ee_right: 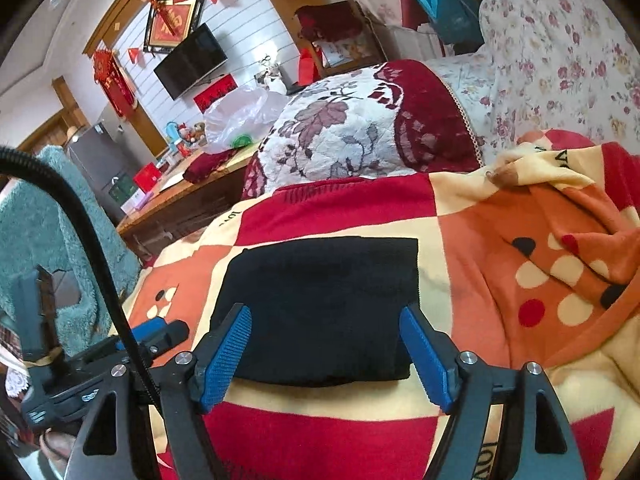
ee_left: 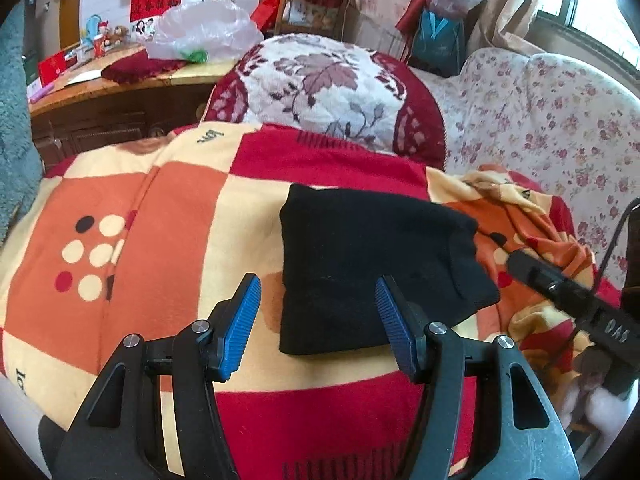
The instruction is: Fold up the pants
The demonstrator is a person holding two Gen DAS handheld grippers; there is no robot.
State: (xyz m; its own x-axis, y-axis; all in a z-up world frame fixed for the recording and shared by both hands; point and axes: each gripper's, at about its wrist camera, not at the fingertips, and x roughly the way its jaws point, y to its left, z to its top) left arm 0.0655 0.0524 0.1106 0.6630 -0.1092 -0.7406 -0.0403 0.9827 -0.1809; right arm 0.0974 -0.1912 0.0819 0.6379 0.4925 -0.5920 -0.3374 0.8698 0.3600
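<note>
1. Your left gripper [ee_left: 318,312] has its jaws spread wide with nothing clamped. The blue pads [ee_left: 240,328] stand clear of the cloth, though the right-hand pad overlaps the bundle's near edge in the picture; I cannot tell whether it touches.
2. Your right gripper [ee_right: 326,344] is likewise open and empty-handed, its pads straddling the near edge of the bundle without pinching it.
3. The pants [ee_right: 320,308] lie as one compact black rectangle on the checked blanket [ee_left: 160,208], flat, with no leg trailing out. By the look of it the folding is done or nearly so.
4. The relation that matters: from the right gripper the bundle sits dead ahead at 12 o'clock, centred between the fingers. From the left gripper it sits at about 1 o'clock, off toward the right finger.
5. In the right wrist view the long axis runs across, 9 to 3 o'clock.
6. The right hand looks nearer and better lined up, so any last tidy-up or lift would fall to it.
7. Count: one pair of pants, one blanket, two grippers, and one floral cushion [ee_left: 324,92] beyond at 12 o'clock.
</note>
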